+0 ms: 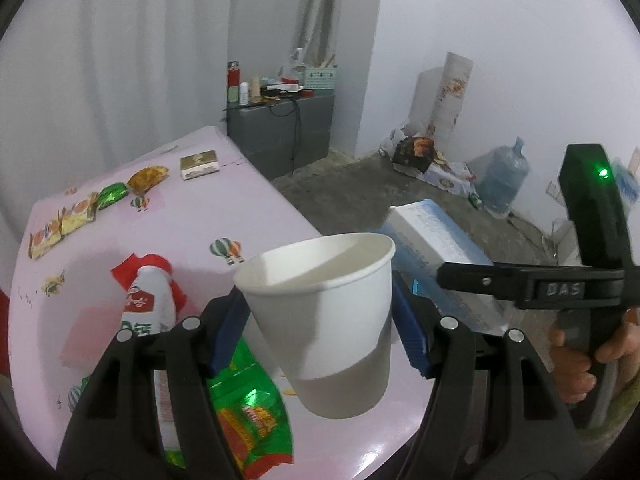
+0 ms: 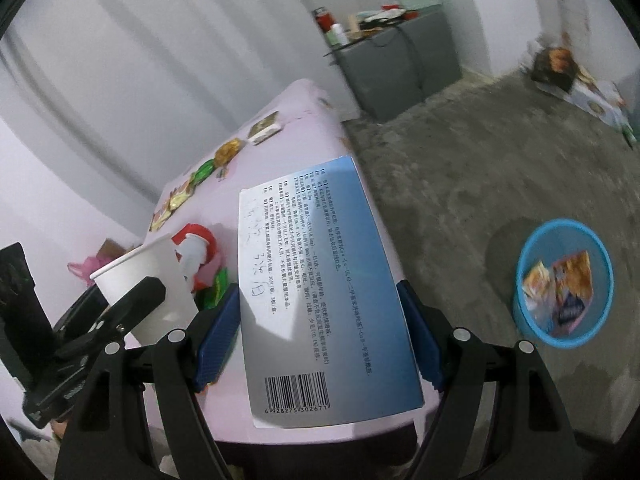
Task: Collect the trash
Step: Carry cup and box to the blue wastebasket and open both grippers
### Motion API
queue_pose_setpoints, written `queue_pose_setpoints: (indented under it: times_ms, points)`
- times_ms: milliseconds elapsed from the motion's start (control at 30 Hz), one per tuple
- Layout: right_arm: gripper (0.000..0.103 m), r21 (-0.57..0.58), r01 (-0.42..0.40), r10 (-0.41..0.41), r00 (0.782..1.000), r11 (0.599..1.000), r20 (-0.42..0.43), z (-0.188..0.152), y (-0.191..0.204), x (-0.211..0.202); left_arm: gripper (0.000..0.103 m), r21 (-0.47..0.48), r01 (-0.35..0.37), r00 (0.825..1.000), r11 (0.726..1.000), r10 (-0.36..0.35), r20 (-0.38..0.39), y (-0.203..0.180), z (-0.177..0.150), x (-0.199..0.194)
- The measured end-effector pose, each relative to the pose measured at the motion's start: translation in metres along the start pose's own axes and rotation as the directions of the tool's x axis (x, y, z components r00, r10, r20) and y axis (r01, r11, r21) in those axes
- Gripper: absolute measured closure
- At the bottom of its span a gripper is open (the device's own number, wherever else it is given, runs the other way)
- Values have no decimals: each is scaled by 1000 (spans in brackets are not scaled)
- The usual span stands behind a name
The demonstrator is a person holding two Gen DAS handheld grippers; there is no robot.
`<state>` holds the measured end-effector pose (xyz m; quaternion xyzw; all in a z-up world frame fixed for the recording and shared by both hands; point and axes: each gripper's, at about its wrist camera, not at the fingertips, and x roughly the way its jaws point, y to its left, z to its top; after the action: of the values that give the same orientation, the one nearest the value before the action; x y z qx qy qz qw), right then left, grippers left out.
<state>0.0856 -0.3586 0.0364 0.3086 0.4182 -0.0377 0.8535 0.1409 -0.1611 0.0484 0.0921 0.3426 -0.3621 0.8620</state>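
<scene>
1. We grip a white paper cup (image 1: 320, 332) in our left gripper (image 1: 320, 332), its blue pads pressing both sides; the cup tilts, mouth up and away.
2. Our right gripper (image 2: 320, 336) clamps a flat, glossy blue-and-white cardboard box (image 2: 320, 292), long axis pointing forward.
3. Both hang above a pink tablecloth (image 1: 280, 216) strewn with wrappers.
4. A round blue plastic bin (image 2: 564, 280) sits on grey concrete floor (image 2: 460, 168).

Your left gripper (image 1: 320, 332): paper cup (image 1: 324, 320) btwn pads, above table (image 1: 256, 208) edge. Your right gripper (image 2: 320, 336): medicine box (image 2: 320, 292) btwn pads, just right of cup. On table behind: bottle (image 1: 146, 308), snack packets (image 1: 80, 216) in row. Basket (image 2: 564, 280) on floor, right of table, wrappers (image 2: 560, 284) in it.
</scene>
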Motion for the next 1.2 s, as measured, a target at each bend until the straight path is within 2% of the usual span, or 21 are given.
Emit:
queue_pose_setpoints:
  times_ms: [267, 600, 800, 900, 1067, 1167, 1200]
  points:
    - [28, 104, 8, -12, 999, 995, 39, -23, -39, -26, 40, 81, 9, 1000, 997, -8, -14, -40, -11, 10]
    - [28, 195, 25, -41, 996, 980, 77, -41, -83, -47, 40, 170, 6, 1000, 985, -6, 1, -77, -4, 18]
    - [29, 275, 75, -113, 986, 958, 124, -49, -119, -68, 40, 197, 59, 998, 979, -58, -12, -101, 4, 28]
    - [28, 329, 112, -168, 975, 938, 147, -54, -141, -81, 40, 200, 110, 994, 973, -105, -34, -113, 9, 36]
    - [28, 428, 151, -240, 957, 891, 162, -65, -181, -96, 40, 172, 237, 968, 956, -218, -122, -141, 21, 69]
    - [28, 499, 136, -246, 956, 856, 161, -71, -210, -96, 39, 148, 308, 942, 940, -280, -185, -161, 26, 96]
    - [28, 521, 126, -243, 956, 844, 162, -72, -219, -95, 39, 126, 347, 924, 929, -316, -216, -170, 28, 110]
